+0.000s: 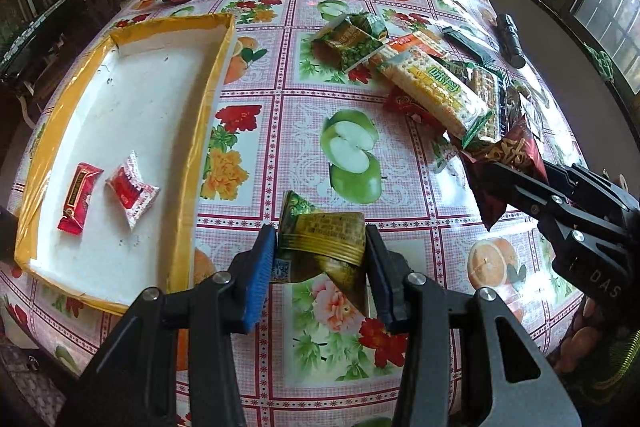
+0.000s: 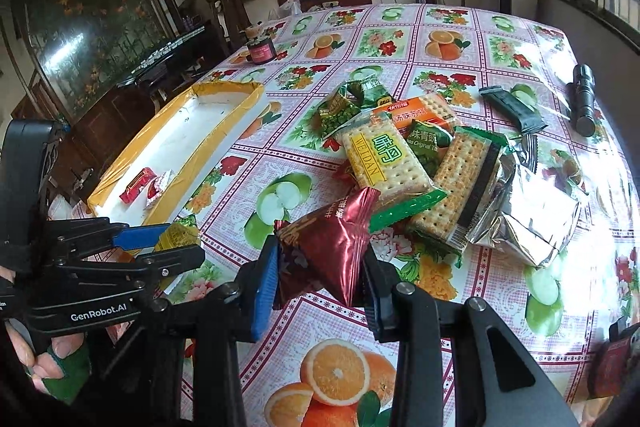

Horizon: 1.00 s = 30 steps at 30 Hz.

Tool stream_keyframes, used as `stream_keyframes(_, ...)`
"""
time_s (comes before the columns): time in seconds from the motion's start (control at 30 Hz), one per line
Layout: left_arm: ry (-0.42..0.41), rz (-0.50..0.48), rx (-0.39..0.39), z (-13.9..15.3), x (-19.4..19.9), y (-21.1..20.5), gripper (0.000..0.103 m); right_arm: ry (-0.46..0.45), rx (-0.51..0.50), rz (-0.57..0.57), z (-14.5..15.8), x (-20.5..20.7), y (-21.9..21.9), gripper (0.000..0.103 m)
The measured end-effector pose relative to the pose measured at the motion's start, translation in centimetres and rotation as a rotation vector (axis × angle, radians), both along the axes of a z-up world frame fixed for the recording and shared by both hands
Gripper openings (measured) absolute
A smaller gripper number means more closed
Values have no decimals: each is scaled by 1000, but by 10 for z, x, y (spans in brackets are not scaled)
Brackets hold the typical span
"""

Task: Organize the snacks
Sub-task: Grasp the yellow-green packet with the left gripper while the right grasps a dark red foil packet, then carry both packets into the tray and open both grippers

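The green-and-gold snack packet point(image 1: 322, 241) is hanging clear of the table, clamped between the blue pads of the left gripper point(image 1: 320, 259), just beside the near corner of the yellow-rimmed tray point(image 1: 208, 95). The dark red snack packet point(image 2: 326, 247) is likewise being held off the table, pinched by the right gripper point(image 2: 320, 275) in front of the remaining pile of cracker packs point(image 2: 384, 163).

Both packets are being gripped by their soft, slippery foil bodies, not by a stiff seam. The green-and-gold packet is sitting crooked between the pads, with one corner drooping below them; a quick swing toward the tray is likely to let it slide out and land on the patterned tablecloth point(image 1: 352, 147) short of the rim.

The tray wall is standing directly between the left gripper and the white tray floor. A low carry risks catching the wall and shoving the light tray, or disturbing the two red sweets point(image 1: 108, 195) already lying inside.

The two grippers are working close together. If both are travelling to the tray at once, their fingers may be colliding or knocking a packet loose.

Excess squeeze risks crushing whatever the packets contain.
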<state>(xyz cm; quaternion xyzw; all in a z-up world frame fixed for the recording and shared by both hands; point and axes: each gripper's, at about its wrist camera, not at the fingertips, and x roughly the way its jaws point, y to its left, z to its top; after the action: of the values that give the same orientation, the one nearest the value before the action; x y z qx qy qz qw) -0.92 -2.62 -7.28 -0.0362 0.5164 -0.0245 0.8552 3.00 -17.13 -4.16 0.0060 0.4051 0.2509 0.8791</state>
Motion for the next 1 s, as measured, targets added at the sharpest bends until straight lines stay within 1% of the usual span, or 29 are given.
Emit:
stream_keyframes(0.43,-79,30,78,24,-10,9,46,0,34,31,3,-3,5,37)
stream_keyframes(0.67,-85,76,83,26,-9,29,46,9,40,64,3,-3,19,37)
stream_keyframes(1.0,-111,140,93,34,-10,58,46,-2,38,123,9,-1,46,37)
